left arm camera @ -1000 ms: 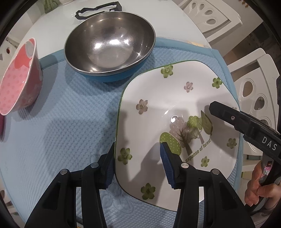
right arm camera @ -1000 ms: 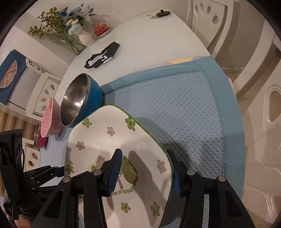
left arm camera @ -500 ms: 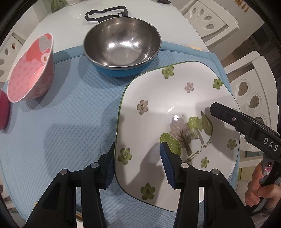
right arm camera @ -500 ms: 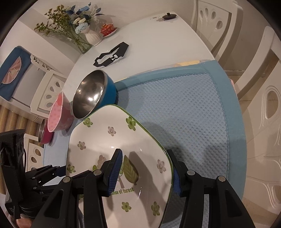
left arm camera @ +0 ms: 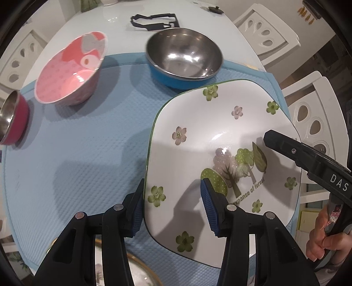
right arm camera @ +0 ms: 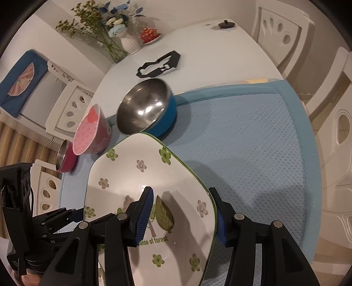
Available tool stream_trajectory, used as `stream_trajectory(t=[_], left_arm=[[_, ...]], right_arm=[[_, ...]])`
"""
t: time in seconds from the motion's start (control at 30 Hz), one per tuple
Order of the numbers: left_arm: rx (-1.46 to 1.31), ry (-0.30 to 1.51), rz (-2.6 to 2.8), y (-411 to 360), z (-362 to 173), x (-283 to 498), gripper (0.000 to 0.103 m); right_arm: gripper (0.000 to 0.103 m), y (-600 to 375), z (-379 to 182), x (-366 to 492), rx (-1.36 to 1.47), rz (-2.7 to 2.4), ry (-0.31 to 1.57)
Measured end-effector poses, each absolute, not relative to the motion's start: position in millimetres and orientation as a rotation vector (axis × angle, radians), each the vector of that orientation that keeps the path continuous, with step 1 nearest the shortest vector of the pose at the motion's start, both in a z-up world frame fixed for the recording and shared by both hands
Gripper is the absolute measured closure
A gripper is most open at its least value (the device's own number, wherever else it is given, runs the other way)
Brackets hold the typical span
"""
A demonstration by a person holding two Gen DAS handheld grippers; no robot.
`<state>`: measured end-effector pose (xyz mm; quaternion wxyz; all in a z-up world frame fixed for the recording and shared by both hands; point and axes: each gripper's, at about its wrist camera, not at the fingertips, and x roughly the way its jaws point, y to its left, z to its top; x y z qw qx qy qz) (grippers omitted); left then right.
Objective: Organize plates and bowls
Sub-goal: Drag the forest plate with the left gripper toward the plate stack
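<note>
A white square plate with green flowers (left arm camera: 220,136) (right arm camera: 136,182) is held above the blue mat (left arm camera: 83,154) (right arm camera: 253,149). My left gripper (left arm camera: 173,206) straddles its left rim, one pad above and one below. My right gripper (right arm camera: 182,217) straddles its right rim the same way; it shows in the left wrist view (left arm camera: 308,162). Both grip the plate. Behind stand a steel bowl with a blue outside (left arm camera: 184,57) (right arm camera: 145,105), a pink bowl (left arm camera: 70,68) (right arm camera: 90,129) and a small magenta steel cup (left arm camera: 11,118) (right arm camera: 66,156).
A gold-rimmed plate (left arm camera: 132,272) lies under my left gripper at the mat's near edge. A black cut-out shape (left arm camera: 154,19) (right arm camera: 160,63) lies on the white table. A flower vase (right arm camera: 129,41) stands at the back. White chairs (left arm camera: 312,114) surround the table.
Both grippers and the plate have pulled back and risen; the bowls look farther away, and the pink bowl and magenta cup have come into full view.
</note>
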<state>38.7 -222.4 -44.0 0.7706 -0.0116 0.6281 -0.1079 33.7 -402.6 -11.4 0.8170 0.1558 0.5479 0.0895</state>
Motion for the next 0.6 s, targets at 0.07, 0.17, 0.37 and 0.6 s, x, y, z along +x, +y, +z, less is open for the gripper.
stream_trajectory(t=[0.07, 0.17, 0.37, 0.6], left_arm=[[-0.035, 1.358, -0.227, -214, -42, 35, 0.059], [-0.056, 1.355, -0.218, -200, -39, 30, 0.059], [-0.089, 1.336, -0.184, -170, -34, 21, 0.059], [-0.121, 1.331, -0.155, -137, -33, 10, 0.059]], right_arm=[[0.053, -394, -10, 31, 0.327, 0.195, 1.169], [0.053, -380, -8, 29, 0.318, 0.206, 1.171], [0.053, -349, -4, 27, 0.294, 0.241, 1.174], [0.053, -310, 0, 25, 0.264, 0.275, 1.178]])
